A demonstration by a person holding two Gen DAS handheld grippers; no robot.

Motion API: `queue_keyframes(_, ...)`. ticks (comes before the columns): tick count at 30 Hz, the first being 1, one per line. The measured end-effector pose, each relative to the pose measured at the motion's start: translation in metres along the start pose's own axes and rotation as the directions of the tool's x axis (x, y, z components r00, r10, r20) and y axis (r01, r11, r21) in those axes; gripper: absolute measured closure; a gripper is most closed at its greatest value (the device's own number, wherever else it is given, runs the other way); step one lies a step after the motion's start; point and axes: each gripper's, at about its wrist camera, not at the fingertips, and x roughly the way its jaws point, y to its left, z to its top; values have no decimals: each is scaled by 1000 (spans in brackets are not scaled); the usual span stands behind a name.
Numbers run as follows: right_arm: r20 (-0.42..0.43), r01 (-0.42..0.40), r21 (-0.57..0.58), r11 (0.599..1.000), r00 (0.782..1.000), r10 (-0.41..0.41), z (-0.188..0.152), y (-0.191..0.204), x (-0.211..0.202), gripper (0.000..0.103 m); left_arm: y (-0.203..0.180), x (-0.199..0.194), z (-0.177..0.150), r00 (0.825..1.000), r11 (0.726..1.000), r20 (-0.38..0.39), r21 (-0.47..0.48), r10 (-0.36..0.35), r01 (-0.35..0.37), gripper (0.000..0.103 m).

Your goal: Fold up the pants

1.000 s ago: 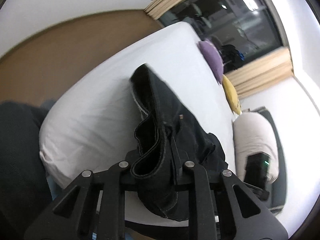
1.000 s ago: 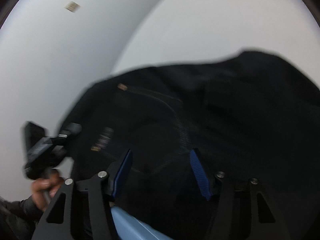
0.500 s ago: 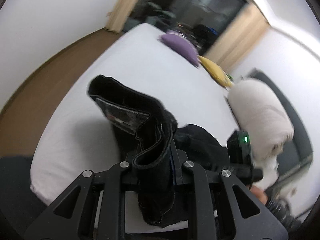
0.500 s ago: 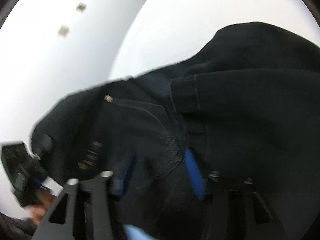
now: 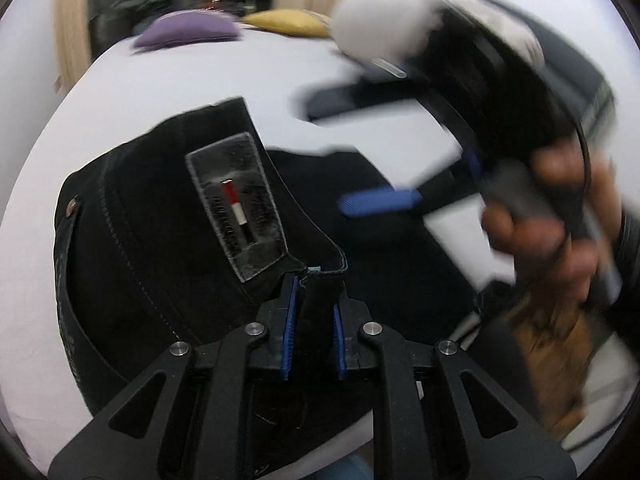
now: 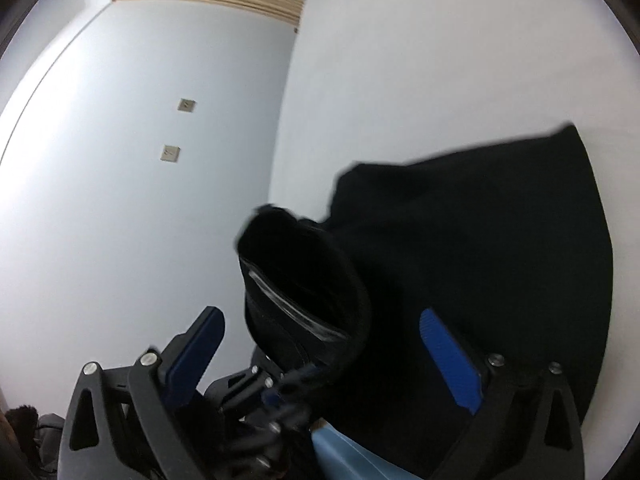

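Note:
Black pants [image 5: 160, 240] lie partly spread on the white bed [image 5: 200, 80], with their leather label patch [image 5: 236, 208] facing up. My left gripper [image 5: 314, 292] is closing; its blue pads press on a fold of the waistband. In the left wrist view, a hand [image 5: 552, 220] carries my right gripper [image 5: 326, 156], blurred, above the pants at the right. In the right wrist view, my right gripper [image 6: 320, 316] is opening wide. The bunched fold of pants [image 6: 300, 280] stands between its blue pads [image 6: 452, 360] without touching them. The rest of the pants [image 6: 480, 240] spreads to the right.
A purple cushion [image 5: 188, 32], a yellow cushion [image 5: 288, 22] and a white rolled pillow [image 5: 384, 28] lie at the far end of the bed by a dark window. A white wall with two sockets [image 6: 186, 105] runs along the bed's left side. Something light blue [image 6: 352, 456] shows below.
My left gripper swung across the bed and rolled, carrying the waistband so the label patch now faces up. My right gripper spread its jaws off the pants and moved close to the left one.

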Motion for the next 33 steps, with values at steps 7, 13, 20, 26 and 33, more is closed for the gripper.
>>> queue_keyframes(7,-141,121,-120,985,980,-138,-1,4,37,33,-43,21,-19,999,990,-31,140,10,-5,89)
queue_keyframes(13,-105,163,-134,977,978,-177,4,-11,17,72,-48,31,-20,999,991,-50,132,-2,9,89)
queue_keyframes(20,-48,252,-231,940,962,-270,10,4,-5,74,-68,34,-15,999,985,-27,165,-38,42,89)
queue_keyframes(26,-31,313,-243,918,944,-330,26,8,-22,74,-90,43,-8,996,977,-19,197,-84,86,89)
queue_keyframes(33,-42,340,-219,915,933,-356,27,-17,-30,73,-103,65,-10,993,968,-72,227,-92,106,89)
